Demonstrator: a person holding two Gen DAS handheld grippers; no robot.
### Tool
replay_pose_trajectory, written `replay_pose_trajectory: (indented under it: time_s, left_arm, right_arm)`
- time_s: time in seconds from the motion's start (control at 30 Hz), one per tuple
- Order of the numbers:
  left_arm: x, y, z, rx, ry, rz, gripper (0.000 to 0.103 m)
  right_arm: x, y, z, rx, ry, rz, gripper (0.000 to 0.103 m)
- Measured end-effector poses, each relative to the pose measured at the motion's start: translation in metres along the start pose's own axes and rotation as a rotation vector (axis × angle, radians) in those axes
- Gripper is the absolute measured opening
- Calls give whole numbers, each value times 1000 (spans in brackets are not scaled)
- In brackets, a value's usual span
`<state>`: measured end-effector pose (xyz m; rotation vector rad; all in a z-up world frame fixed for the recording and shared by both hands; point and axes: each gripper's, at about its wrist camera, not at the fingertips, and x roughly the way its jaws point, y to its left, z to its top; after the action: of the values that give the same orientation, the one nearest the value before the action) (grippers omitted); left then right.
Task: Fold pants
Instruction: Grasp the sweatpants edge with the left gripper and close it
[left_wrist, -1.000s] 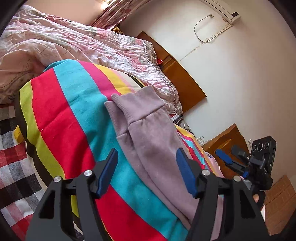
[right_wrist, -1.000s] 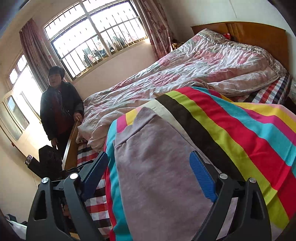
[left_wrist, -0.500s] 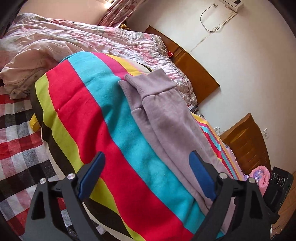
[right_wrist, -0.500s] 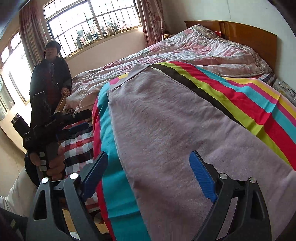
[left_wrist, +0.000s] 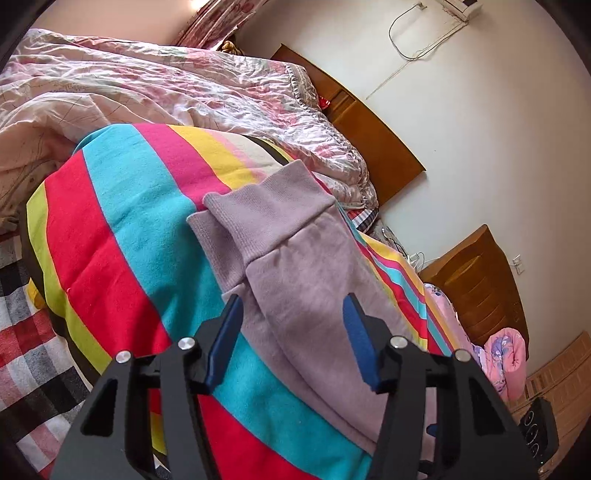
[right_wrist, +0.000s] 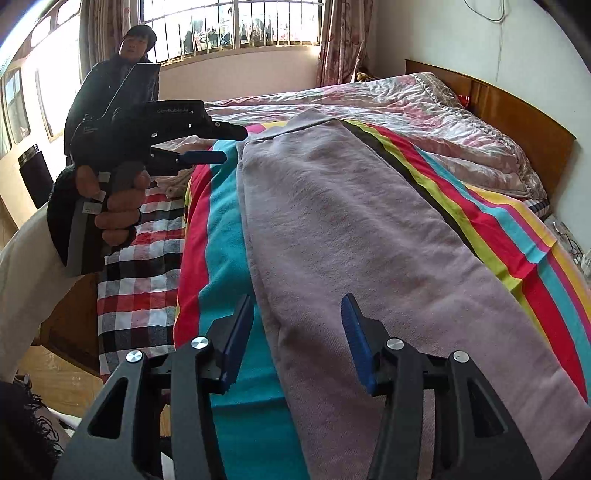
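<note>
Mauve-grey pants (left_wrist: 295, 280) lie lengthwise on a striped blanket (left_wrist: 122, 236), legs stacked, ribbed cuffs (left_wrist: 258, 218) at the far end. My left gripper (left_wrist: 291, 314) is open and empty, hovering over the leg just short of the cuffs, its left finger above the pants' edge. In the right wrist view the pants (right_wrist: 351, 229) stretch away from me. My right gripper (right_wrist: 297, 314) is open and empty over their near left edge. The left gripper (right_wrist: 199, 146) shows there at upper left, held in a hand, jaws apart.
A crumpled pink floral quilt (left_wrist: 166, 92) lies beyond the blanket, against a wooden headboard (left_wrist: 369, 136). A checked sheet (right_wrist: 140, 266) covers the bed's left side. A person in dark clothes (right_wrist: 125, 62) stands by the window. A wooden nightstand (left_wrist: 480, 284) stands at right.
My left gripper has moved in over the pant leg near the cuffs and its jaws have narrowed. My right gripper's jaws have also narrowed, and it sits closer over the pants' left edge.
</note>
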<state>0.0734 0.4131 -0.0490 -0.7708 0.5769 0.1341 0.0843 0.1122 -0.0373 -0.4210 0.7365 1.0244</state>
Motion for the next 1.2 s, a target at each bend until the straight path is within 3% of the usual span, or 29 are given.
replay_pose_trajectory:
  time_s: [0.23, 0.43, 0.53, 0.57, 0.7, 0.9, 1.0, 1.03, 1.2]
  left_arm:
    - [31, 6, 0, -20, 56, 44, 49]
    - [29, 9, 2, -19, 51, 29, 49]
    - [27, 8, 4, -6, 43, 21, 49]
    - [26, 9, 3, -10, 41, 20, 49]
    - [20, 10, -2, -18, 31, 12, 50]
    - [7, 10, -9, -26, 19, 0, 53]
    - [2, 5, -12, -4, 19, -3, 54]
    - [1, 4, -13, 0, 19, -1, 54]
    - [0, -3, -11, 15, 21, -3, 55]
  right_arm:
    - [8, 0, -18, -26, 56, -7, 48]
    - [12, 15, -23, -134, 74, -91, 45]
    - [10, 16, -27, -156, 73, -155, 25]
    - [7, 15, -28, -152, 61, -165, 23]
    - [-5, 24, -33, -238, 36, -220, 23]
    - [1, 47, -47, -405, 85, -284, 23]
    - [1, 43, -44, -385, 66, -297, 15]
    - [0, 41, -42, -380, 57, -317, 4]
    - [-28, 19, -28, -243, -39, -276, 2]
